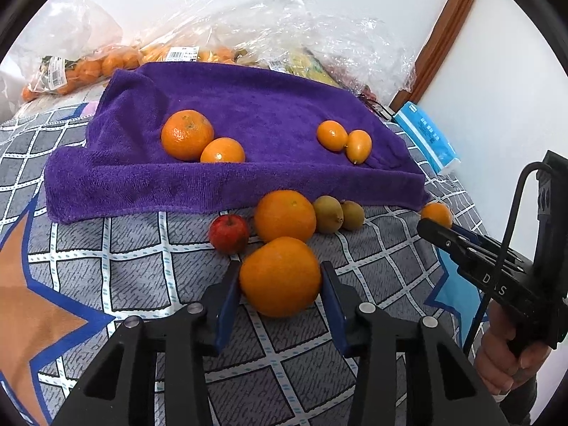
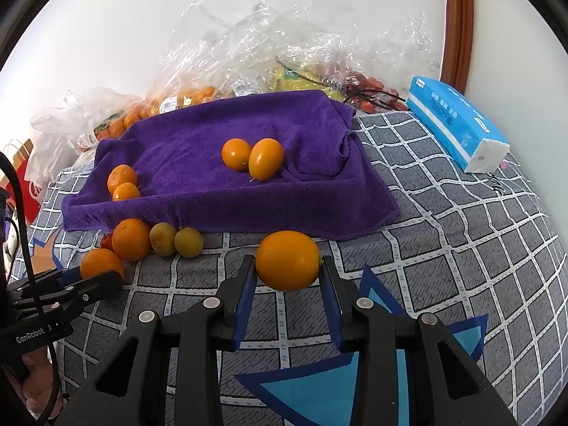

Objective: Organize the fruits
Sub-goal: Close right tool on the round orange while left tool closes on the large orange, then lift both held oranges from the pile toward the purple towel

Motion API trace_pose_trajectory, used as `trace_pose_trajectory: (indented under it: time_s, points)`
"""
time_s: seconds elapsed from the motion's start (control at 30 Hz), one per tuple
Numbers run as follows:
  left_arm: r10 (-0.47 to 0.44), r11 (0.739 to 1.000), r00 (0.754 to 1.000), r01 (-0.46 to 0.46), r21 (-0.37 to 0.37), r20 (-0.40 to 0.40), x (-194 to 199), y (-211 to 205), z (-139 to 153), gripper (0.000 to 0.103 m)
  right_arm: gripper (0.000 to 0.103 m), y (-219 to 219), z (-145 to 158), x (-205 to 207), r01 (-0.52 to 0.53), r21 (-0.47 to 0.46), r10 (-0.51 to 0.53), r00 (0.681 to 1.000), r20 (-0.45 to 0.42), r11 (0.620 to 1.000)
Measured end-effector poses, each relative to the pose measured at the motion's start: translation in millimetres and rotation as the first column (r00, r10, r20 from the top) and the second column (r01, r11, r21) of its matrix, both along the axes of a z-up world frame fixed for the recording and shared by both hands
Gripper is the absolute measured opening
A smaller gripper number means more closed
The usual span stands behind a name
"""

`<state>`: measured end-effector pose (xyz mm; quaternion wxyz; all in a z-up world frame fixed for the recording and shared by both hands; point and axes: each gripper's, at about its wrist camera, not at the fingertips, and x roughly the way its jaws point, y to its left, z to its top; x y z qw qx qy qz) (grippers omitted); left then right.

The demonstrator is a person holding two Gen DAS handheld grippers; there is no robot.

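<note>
Our left gripper [image 1: 280, 280] fingers clasp an orange [image 1: 280, 277], our right gripper [image 2: 287, 273] fingers a kumquat [image 2: 287, 261], both bound for their kin on the purple towel [image 1: 248, 106].

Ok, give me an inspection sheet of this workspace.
Surface: patterned sheet, purple towel spread on it.
Job's things: two mandarins and two kumquats on the towel; apple, orange, two green fruits in front of it.
Clutter: bagged fruit and tissue pack behind.
Grippers: left gripper shut on big orange; right gripper shut on small orange.
Cables: black cable on the right gripper.
Surroundings: white wall, wooden frame.
</note>
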<state>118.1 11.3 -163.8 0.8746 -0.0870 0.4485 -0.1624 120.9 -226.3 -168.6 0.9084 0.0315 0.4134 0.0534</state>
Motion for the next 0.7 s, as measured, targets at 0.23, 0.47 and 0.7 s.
trace_pose_trajectory:
  time_s: [0.23, 0.47, 0.7]
  points:
    - [0.005, 0.999, 0.999, -0.004, -0.039, 0.031, -3, 5, 8, 0.041, 0.036, 3, 4, 0, -0.006, -0.007, 0.006, 1.0, 0.008, 1.0]
    - [0.017, 0.998, 0.999, -0.014, -0.059, 0.049, -5, 8, 12, 0.041, 0.036, 6, 5, -1, -0.016, -0.01, 0.016, 1.0, 0.01, 1.0]
    - [0.03, 0.999, 0.999, -0.029, -0.032, 0.036, -5, 10, 10, 0.041, 0.036, 10, 9, -3, -0.03, -0.02, 0.03, 0.999, 0.023, 0.999]
